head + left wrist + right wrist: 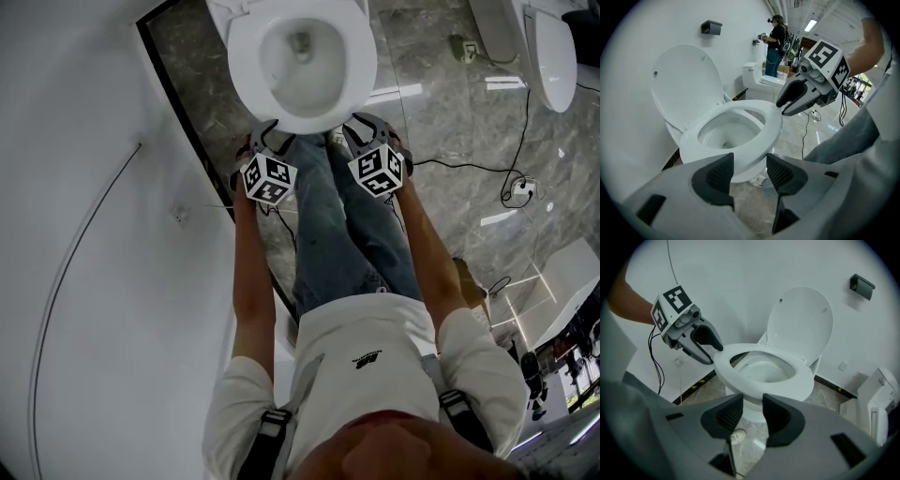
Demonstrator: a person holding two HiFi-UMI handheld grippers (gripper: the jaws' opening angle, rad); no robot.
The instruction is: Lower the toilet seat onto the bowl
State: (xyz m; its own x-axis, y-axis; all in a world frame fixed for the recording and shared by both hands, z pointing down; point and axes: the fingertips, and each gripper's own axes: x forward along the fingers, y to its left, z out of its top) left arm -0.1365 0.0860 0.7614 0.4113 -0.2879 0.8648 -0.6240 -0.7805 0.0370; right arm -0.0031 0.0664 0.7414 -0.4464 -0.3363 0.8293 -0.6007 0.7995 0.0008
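Your left gripper (750,161) has its dark ribbed fingers (715,177) standing well apart, and they hold nothing. Through the gap you see only the front of the white ceramic bowl (746,169) and a strip of grey marble-patterned floor (750,211) beyond it.

Just ahead of those fingers and a little above them is the white oval plastic toilet seat (773,126). It lies flat on the bowl, with its front rim nearest the fingertips. Farther ahead the white rounded toilet lid (684,84) stands upright against the white wall (642,56). High on that wall is a small black wall-mounted box (711,27).

From the right gripper view, your left fingers reach the seat's front-left edge. Whether they touch it cannot be told.

Your right gripper (752,401) also has its dark ribbed fingers (780,420) parted, by a narrower gap, with nothing gripped between them. The seat's front rim sits just ahead of them and above, and the bowl's base and the floor show through the gap. From the left gripper view, these fingers hang close beside the seat's front-right edge.

In the head view both grippers flank the seat's front end, and your blue-jeaned legs (347,234) are between them. Well off to the right of the right fingers, a thin black cable (469,169) trails across the floor, and a second white toilet (548,52) stands beyond it.
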